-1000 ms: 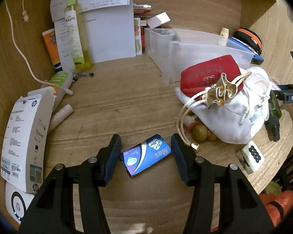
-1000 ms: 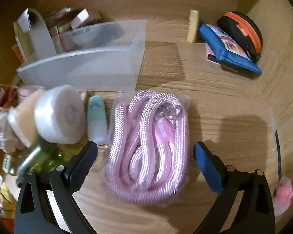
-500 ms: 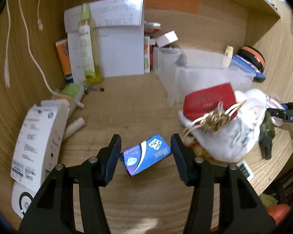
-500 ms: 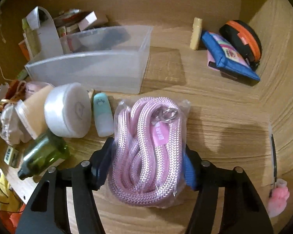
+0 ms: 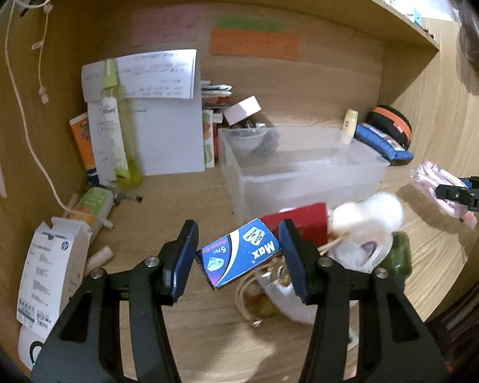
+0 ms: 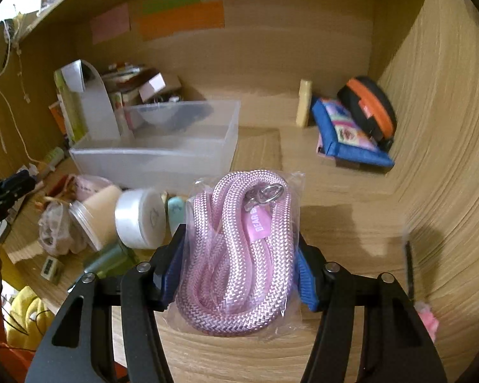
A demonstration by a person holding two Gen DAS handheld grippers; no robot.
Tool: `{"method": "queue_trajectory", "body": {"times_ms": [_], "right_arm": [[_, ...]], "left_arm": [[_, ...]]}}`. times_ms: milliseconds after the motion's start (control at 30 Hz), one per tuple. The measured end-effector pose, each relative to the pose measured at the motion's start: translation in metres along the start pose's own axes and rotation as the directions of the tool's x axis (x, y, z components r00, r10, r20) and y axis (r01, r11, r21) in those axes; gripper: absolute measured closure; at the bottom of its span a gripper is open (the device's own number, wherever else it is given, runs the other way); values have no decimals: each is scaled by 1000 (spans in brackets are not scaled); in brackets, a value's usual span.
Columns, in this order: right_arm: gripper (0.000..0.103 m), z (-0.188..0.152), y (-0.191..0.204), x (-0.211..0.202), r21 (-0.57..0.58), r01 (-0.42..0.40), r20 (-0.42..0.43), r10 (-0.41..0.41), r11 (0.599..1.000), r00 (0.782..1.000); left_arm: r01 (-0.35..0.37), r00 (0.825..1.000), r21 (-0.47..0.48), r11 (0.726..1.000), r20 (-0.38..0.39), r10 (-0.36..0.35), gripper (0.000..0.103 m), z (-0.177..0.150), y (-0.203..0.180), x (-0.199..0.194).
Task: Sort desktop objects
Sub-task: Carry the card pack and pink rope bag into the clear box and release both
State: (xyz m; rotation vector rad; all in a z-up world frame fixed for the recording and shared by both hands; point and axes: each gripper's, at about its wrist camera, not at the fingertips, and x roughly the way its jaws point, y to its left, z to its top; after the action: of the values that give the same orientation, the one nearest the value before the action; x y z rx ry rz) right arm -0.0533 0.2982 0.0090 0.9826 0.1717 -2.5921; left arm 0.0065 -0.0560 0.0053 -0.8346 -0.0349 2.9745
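Where each lens looks — left tool [image 5: 238,260] clamping blue box [image 5: 239,257], right tool [image 6: 239,266] squeezing bagged pink rope [image 6: 236,255].

Bare wooden desktop [image 5: 182,210] is lying open between the leaning papers [image 5: 163,134] and the clear plastic bin [image 5: 303,172]. Bottles and an HP carton [image 5: 48,274] are crowding the left edge. A heap of pouches and jars [image 6: 111,217] is blocking the bin's near side. Open desktop is showing right of the bin, short of the blue pouch [image 6: 351,137].
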Motion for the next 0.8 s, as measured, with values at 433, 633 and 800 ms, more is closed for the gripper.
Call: {"method": "queue_trajectory", "body": {"times_ms": [433, 633, 800], "right_arm": [[48, 47, 4, -7, -35, -56, 68, 59, 998, 996], [48, 74, 8, 3, -55, -92, 97, 97, 994, 990], [48, 96, 16, 18, -87, -126, 103, 135, 988, 985]], "left_arm": [[-7, 999, 59, 998, 52, 4, 51, 49, -14, 12], [25, 999, 55, 998, 23, -26, 51, 77, -17, 35], [55, 998, 50, 997, -31, -53, 51, 100, -20, 62]]}}
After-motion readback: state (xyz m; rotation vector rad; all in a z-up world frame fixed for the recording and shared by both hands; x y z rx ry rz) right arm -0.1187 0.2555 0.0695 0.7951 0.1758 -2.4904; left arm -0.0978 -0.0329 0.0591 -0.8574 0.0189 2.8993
